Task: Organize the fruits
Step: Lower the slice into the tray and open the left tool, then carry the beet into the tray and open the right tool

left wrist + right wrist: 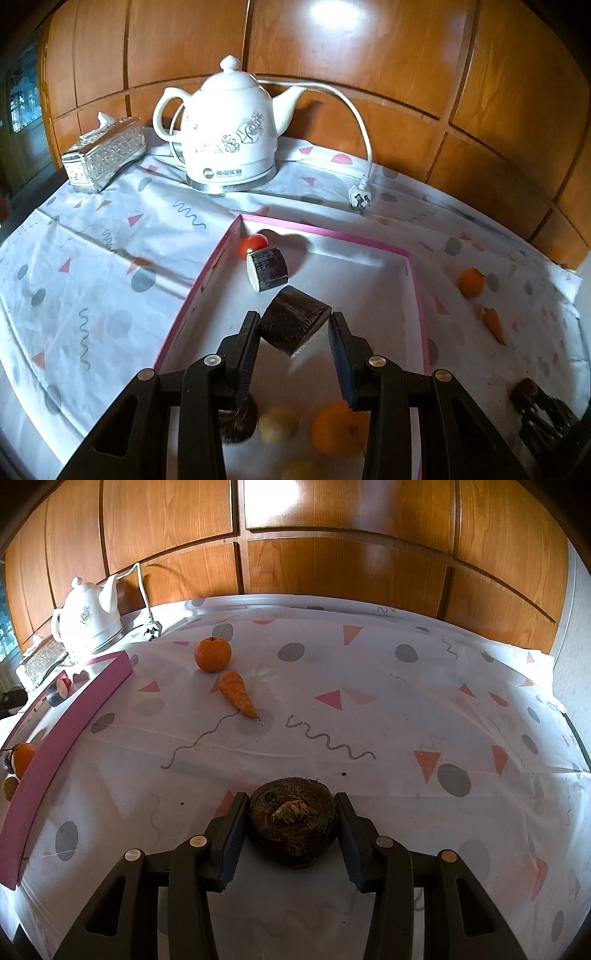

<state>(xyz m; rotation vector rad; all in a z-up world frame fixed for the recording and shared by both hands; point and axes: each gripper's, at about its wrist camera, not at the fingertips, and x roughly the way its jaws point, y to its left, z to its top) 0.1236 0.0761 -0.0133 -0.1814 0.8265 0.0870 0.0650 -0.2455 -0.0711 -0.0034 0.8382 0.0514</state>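
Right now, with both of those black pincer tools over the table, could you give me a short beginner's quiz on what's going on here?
1. True or false: the left gripper holds a dark purple eggplant chunk above the pink-rimmed white box.
2. What lies between the right gripper's fingers? A) pointed orange carrot B) dark brown hairy taro root C) round orange tangerine
3. Fill in: the small red tomato sits in the box's far ____ corner, seen from the left wrist.

Key: 1 true; 2 B; 3 left.
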